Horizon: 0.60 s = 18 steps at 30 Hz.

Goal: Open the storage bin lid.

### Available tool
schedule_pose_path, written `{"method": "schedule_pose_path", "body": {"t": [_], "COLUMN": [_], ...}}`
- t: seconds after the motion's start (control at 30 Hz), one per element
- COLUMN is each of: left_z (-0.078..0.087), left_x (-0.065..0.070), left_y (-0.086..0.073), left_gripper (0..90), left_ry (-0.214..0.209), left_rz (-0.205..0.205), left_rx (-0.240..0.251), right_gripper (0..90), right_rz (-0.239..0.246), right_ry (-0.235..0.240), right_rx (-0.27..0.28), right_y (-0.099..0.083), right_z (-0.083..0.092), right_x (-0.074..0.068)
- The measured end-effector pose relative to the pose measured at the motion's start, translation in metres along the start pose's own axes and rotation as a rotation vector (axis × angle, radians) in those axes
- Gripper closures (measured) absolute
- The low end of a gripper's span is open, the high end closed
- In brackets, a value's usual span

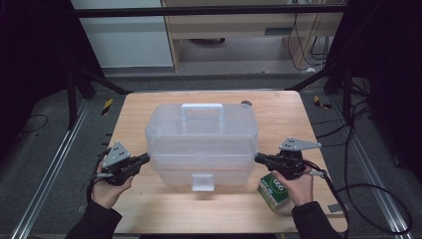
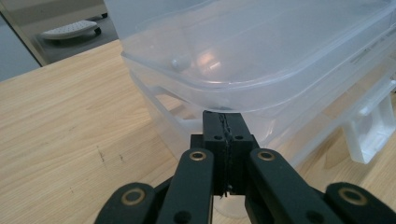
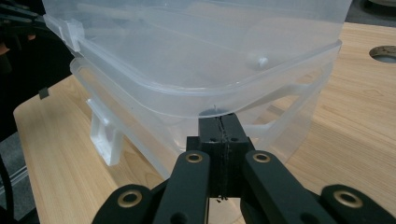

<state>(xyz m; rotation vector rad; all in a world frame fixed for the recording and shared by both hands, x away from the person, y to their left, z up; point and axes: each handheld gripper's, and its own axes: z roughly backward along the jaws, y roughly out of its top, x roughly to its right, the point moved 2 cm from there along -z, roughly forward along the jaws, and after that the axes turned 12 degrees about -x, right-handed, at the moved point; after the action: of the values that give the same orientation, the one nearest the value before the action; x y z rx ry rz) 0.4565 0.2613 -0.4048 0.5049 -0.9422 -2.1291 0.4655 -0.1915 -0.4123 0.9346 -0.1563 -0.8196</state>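
A translucent plastic storage box [image 1: 201,134] with a lid, a white top handle [image 1: 201,112] and a front latch [image 1: 202,181] stands in the middle of the wooden table [image 1: 199,211]. My left gripper [image 1: 145,158] is shut, its tips against the box's left end just under the lid's rim. In the left gripper view the shut jaws of the left gripper [image 2: 224,122] meet the box [image 2: 280,56] below that rim. My right gripper [image 1: 259,158] is shut at the box's right end, and the right gripper [image 3: 219,123] touches the box [image 3: 187,46] under the rim. Nothing sits between either pair of jaws.
A small green carton [image 1: 273,191] stands on the table by the person's right hand, near the front edge. A round dark grommet [image 1: 246,103] sits behind the box. Dark frame posts and cables flank the table. Bare wood lies in front of the latch [image 2: 373,135].
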Motion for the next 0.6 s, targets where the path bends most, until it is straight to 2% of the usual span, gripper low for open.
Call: {"method": "schedule_pose_path", "body": {"t": [0.1, 0.23, 0.6], "left_z": [0.001, 0.003, 0.006], "left_x": [0.000, 0.000, -0.003], "left_y": [0.001, 0.006, 0.021], "left_gripper": [89.5, 89.4, 89.4], "left_ry": [0.005, 0.011, 0.037], "left_rz": [0.002, 0.007, 0.015], "left_rx": [0.008, 0.019, 0.054], "right_gripper": [90.0, 90.0, 90.0], "right_rz": [-0.001, -0.019, -0.012], "right_ry": [-0.003, 0.017, 0.011], "right_rx": [0.001, 0.029, 0.075], "right_y": [0.001, 0.005, 0.018], "right_z": [0.001, 0.002, 0.007], "right_x": [0.000, 0.002, 0.004]}}
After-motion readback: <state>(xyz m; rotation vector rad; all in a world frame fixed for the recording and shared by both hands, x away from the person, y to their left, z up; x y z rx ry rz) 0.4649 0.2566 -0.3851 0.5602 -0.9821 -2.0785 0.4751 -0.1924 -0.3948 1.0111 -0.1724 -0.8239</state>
